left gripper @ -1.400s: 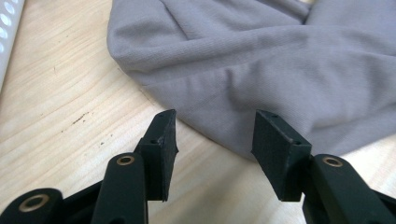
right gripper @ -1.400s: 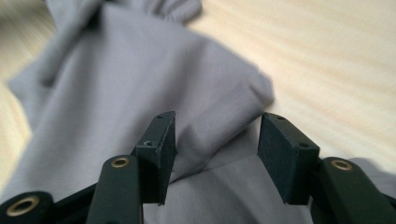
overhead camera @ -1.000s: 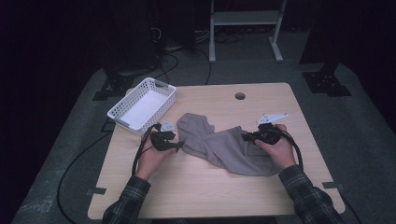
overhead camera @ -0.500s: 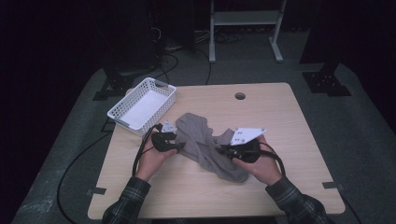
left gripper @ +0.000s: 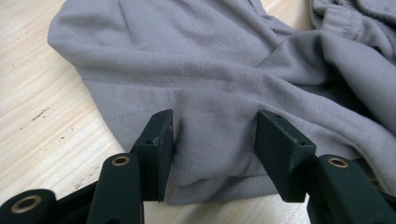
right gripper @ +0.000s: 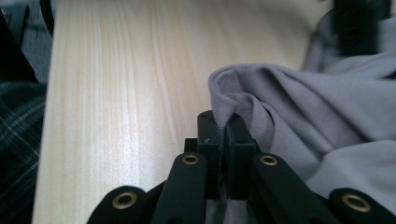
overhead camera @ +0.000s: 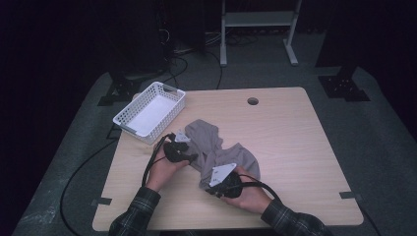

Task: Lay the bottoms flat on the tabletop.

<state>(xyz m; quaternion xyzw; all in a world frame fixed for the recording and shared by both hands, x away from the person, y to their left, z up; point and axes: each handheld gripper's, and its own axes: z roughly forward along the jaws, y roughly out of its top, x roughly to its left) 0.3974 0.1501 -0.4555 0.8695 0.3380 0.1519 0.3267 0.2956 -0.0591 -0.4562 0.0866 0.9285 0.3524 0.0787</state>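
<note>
My right gripper (overhead camera: 215, 185) has its fingers (right gripper: 208, 135) clamped on a folded edge of the grey garment (overhead camera: 216, 150); in the right gripper view the cloth rises from between the closed fingers. My left gripper (overhead camera: 189, 156) has its fingers (left gripper: 156, 144) half apart, one on each side of a hem portion of the garment, which lies flat between them; I cannot tell whether they press on it. The garment lies crumpled on the worktop (overhead camera: 295, 142), centre-left, between my two hands. The white basket (overhead camera: 125, 120) stands on the worktop at 10 o'clock from the garment, near it but apart.
</note>
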